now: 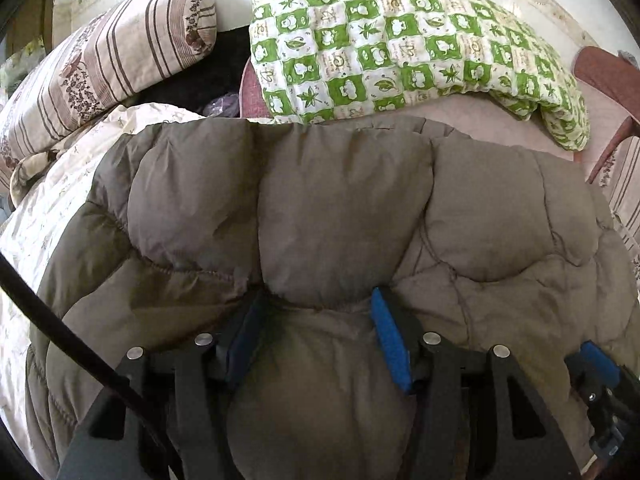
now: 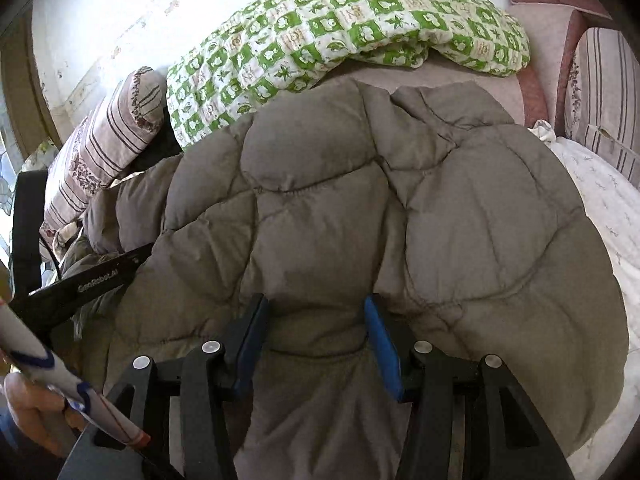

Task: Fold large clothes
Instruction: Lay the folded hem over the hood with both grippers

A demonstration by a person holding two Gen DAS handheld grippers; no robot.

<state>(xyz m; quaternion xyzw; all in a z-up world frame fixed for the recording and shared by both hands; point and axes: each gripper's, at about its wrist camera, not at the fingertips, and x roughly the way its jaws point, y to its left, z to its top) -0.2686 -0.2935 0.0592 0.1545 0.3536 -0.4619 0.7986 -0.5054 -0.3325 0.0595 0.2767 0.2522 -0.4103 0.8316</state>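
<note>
Padding of a grey-brown quilted down coat [image 1: 344,208] is bunched between the blue pads [image 1: 390,340] of the left gripper [image 1: 316,300], whose jaws stand partly spread with a thick fold of the coat bulging up between them and both pads pressed against its sides. A similar fold is clamped by the right gripper [image 2: 316,308], its blue pads [image 2: 382,344] half spread and sunk into the fabric on either side. In the left wrist view the blue tip of the right gripper [image 1: 596,364] is seen at the lower right, just beside the coat's near edge.

White lettering, read as "GenRobot.AI", is printed on the black body of the left gripper [image 2: 96,284] as seen in the right wrist view. A white sleeve [image 2: 48,364] with blue and red trim is seen at the lower left there.

The coat is spread across a bed, its far edge lying near a green-and-white checked quilt [image 1: 400,40] printed with leaves. A striped floral pillow [image 1: 120,56] is propped at the far left, and a white sheet [image 1: 52,208] lies under the coat's left edge. Bare pinkish bed surface [image 2: 460,76] is left between the coat's far edge and the quilt; another striped pillow [image 2: 604,92] bounds the right side.
</note>
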